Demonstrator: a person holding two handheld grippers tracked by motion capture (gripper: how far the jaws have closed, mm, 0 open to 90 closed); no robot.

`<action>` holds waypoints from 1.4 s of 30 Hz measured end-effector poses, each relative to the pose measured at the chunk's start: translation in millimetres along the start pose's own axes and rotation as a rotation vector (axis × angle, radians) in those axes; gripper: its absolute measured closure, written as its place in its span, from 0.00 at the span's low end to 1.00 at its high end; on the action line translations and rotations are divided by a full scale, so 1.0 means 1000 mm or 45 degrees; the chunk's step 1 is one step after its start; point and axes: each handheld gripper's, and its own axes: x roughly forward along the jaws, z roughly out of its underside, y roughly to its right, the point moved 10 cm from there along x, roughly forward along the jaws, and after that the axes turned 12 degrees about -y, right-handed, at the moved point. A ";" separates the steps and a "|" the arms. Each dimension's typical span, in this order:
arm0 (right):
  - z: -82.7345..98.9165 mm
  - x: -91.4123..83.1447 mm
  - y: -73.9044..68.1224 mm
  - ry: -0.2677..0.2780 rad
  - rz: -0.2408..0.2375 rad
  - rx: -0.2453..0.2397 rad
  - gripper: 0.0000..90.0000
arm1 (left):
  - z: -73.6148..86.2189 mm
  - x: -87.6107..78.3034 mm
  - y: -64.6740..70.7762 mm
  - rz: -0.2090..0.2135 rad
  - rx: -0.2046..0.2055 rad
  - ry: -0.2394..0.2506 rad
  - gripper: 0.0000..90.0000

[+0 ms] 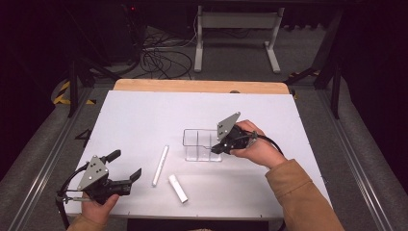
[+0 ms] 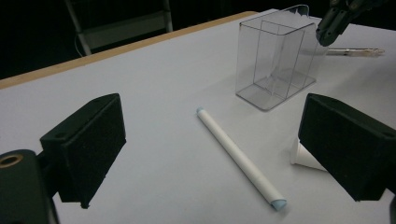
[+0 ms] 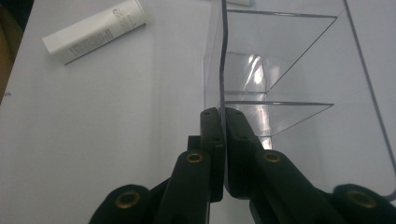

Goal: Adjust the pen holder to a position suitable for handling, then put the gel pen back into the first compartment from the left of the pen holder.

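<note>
Your right jaw in the left gripper view covers most of the white tube. The clear box runs off the top edge in the right gripper view, and the tube's print there is too small to read.

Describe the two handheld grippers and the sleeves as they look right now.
Both the left gripper and the right gripper are black, each topped by a grey three-cornered plate and trailing a black cable. The fingers are blocky black pads; brass-coloured fasteners show at their base. The sleeves are tan.
</note>
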 end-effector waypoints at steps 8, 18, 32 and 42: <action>-0.005 -0.023 0.001 0.148 0.069 0.122 0.82 | -0.001 0.002 0.000 0.004 0.000 0.002 0.09; 0.008 -0.056 0.003 0.385 0.296 0.395 0.57 | -0.004 0.006 -0.002 0.010 -0.002 0.002 0.09; 0.027 -0.080 0.005 0.487 0.443 0.560 0.57 | -0.004 0.004 -0.002 0.006 -0.016 0.009 0.09; 0.047 -0.086 0.012 0.438 0.509 0.644 0.56 | -0.003 0.004 -0.002 0.009 -0.009 0.005 0.09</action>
